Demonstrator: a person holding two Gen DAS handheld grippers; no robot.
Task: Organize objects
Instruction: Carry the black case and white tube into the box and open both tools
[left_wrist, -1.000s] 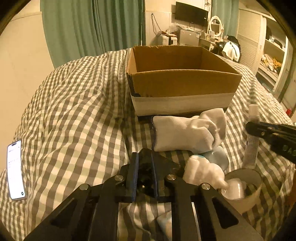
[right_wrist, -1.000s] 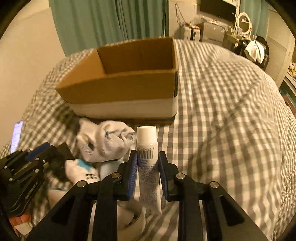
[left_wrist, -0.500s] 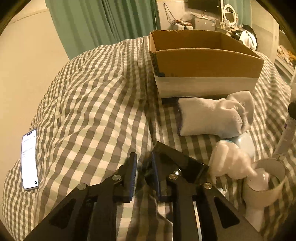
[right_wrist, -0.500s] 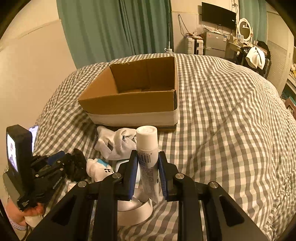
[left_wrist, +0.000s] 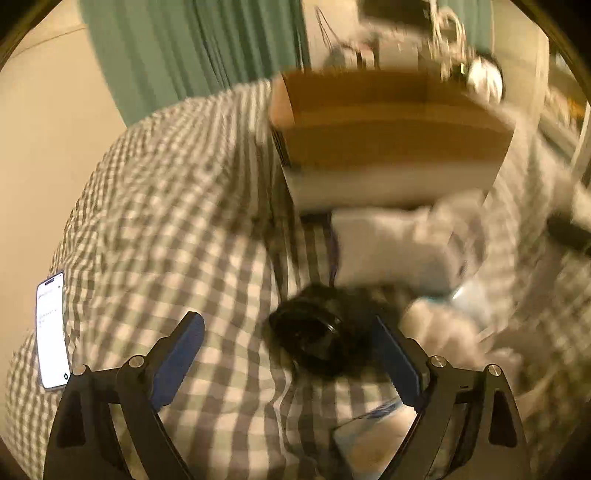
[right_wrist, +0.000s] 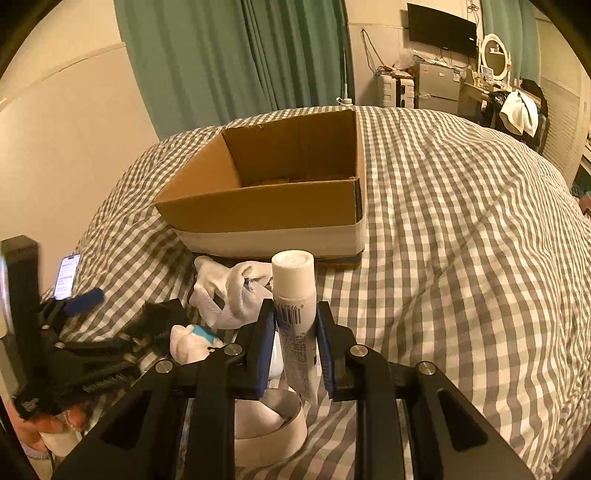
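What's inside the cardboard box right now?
The cardboard box shows bare inner walls and a strip of bare floor at the back; its near wall hides the rest of the floor.

A home bedroom: gingham duvet (right_wrist: 461, 258) across the bed, green curtains (right_wrist: 229, 59), wall-mounted TV (right_wrist: 441, 29), round vanity mirror (right_wrist: 495, 57) over a cluttered dresser.

Green curtains (right_wrist: 236, 55) behind a checked bed (right_wrist: 461, 221); wall-mounted screen (right_wrist: 441, 29), perhaps television.

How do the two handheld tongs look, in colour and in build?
Both are alike. The left tongs and the right tongs have black angular arms with triangular cut-outs and round silver pivot bolts. Each finger carries a flat blue pad on its inner face. No cables or markings show.
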